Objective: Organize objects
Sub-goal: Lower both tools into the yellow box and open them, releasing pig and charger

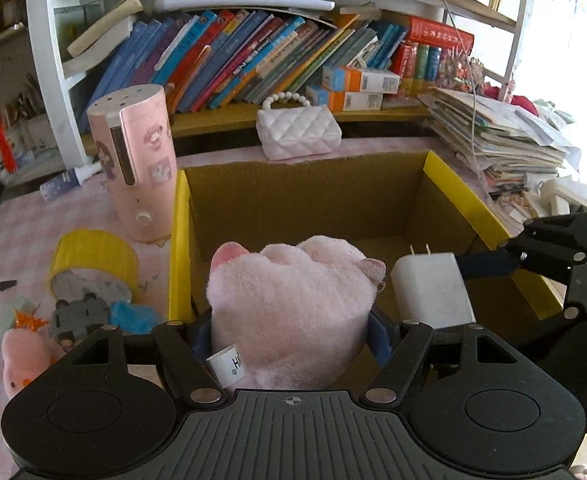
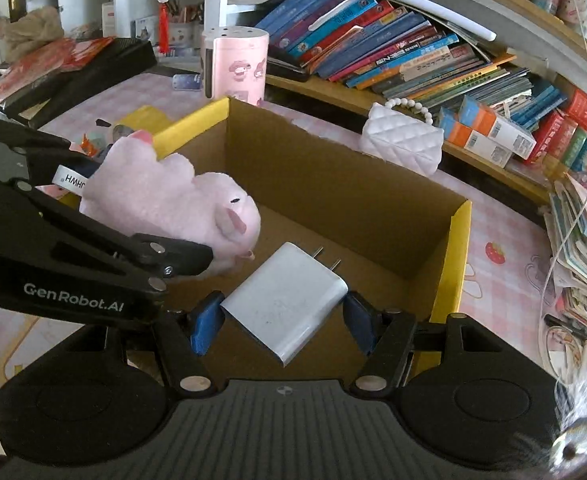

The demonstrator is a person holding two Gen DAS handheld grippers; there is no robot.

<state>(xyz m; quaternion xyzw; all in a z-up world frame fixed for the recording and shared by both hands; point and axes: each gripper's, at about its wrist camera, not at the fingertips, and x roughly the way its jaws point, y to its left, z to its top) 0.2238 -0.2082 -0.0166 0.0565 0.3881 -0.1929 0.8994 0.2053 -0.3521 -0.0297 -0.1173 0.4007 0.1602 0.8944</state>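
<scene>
My left gripper (image 1: 291,332) is shut on a pink plush pig (image 1: 289,304) and holds it over the open cardboard box (image 1: 305,196) with yellow flaps. The pig also shows in the right wrist view (image 2: 173,204), above the box's near left corner. My right gripper (image 2: 283,320) is shut on a white plug charger (image 2: 287,304), prongs forward, over the box (image 2: 333,184) floor. The charger shows in the left wrist view (image 1: 433,292) right of the pig.
A pink cylinder device (image 1: 137,164), a yellow tape roll (image 1: 93,264) and small toys (image 1: 77,320) lie left of the box. A white quilted purse (image 1: 297,132) sits behind it. Paper stacks (image 1: 501,132) stand at right, bookshelves (image 1: 253,60) behind.
</scene>
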